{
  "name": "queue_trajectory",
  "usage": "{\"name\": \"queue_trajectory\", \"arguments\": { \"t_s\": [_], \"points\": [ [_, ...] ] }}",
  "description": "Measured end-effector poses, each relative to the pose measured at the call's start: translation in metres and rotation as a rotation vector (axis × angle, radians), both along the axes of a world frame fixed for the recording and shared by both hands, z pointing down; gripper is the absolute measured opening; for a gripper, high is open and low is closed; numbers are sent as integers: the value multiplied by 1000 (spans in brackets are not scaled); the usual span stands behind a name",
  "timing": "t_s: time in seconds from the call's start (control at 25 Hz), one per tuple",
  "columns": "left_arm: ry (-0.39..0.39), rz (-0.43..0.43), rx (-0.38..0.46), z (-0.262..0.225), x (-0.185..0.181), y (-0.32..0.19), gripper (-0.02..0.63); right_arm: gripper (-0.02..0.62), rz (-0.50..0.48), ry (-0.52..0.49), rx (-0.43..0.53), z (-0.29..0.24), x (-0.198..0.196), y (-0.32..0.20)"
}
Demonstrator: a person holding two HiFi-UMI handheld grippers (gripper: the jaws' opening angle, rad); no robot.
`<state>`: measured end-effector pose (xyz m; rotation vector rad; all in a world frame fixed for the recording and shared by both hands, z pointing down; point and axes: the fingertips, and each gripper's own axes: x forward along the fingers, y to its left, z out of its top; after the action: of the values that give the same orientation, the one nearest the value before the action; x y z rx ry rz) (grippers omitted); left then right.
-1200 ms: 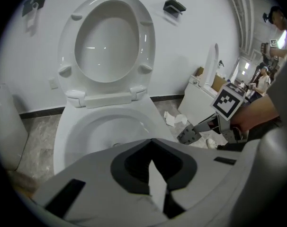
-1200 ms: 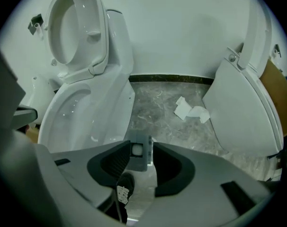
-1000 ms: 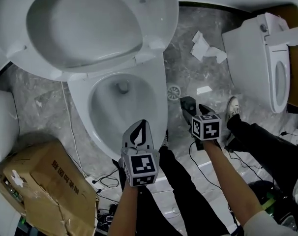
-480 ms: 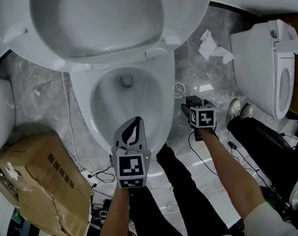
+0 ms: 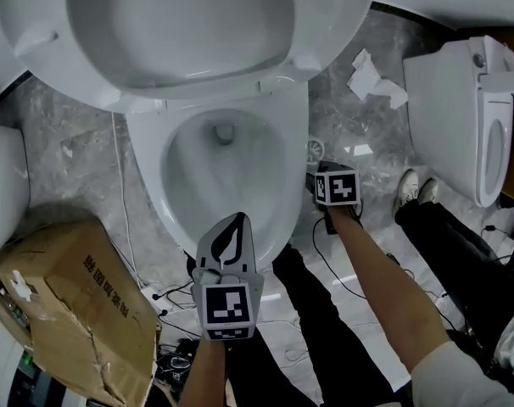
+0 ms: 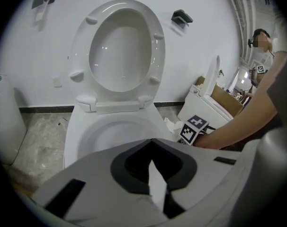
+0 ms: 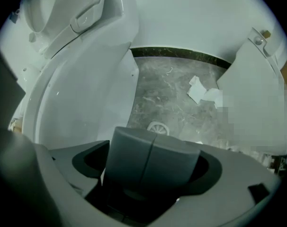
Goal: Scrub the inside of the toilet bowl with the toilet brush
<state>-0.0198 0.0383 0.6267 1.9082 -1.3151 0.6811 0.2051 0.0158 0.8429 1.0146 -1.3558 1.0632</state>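
The white toilet bowl stands open, with its seat raised. My left gripper hovers over the bowl's front rim, shut with nothing in it; its joined tips point at the bowl. My right gripper points straight down at the floor beside the toilet's right side. Its jaws have just been opening and stand wide. Between them rises a dark grey round top, seemingly the toilet brush in its stand, with gaps on both sides. In the head view the gripper hides that top.
A second toilet stands at the right, with crumpled paper and a floor drain between the two. A torn cardboard box and cables lie at lower left. Another person's shoe is near my right arm.
My right gripper has sunk toward the floor beside the toilet and now covers the dark thing it hovered over. The left gripper has shifted only slightly.
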Motion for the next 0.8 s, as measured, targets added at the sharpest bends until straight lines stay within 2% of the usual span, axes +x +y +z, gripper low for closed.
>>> {"name": "queue_trajectory", "arguments": {
  "t_s": [0.04,0.08,0.12,0.2,0.36,0.48,0.8],
  "points": [
    [-11,10,3,-1,-2,1,29,450,15,35,-6,-1,5,4],
    [-22,16,7,-3,-5,1,29,408,31,78,-3,-2,14,7],
    [-32,17,11,-5,-7,1,29,331,44,117,4,-3,24,9],
    [-29,15,18,-7,-12,0,29,279,62,142,20,-3,40,11],
    [36,5,-6,0,-14,8,29,254,25,62,38,-4,50,9],
    [7,19,-10,5,-11,15,29,239,8,26,39,-6,54,5],
    [3,51,3,-11,9,26,29,235,-54,58,50,-26,40,9]
  ]
}}
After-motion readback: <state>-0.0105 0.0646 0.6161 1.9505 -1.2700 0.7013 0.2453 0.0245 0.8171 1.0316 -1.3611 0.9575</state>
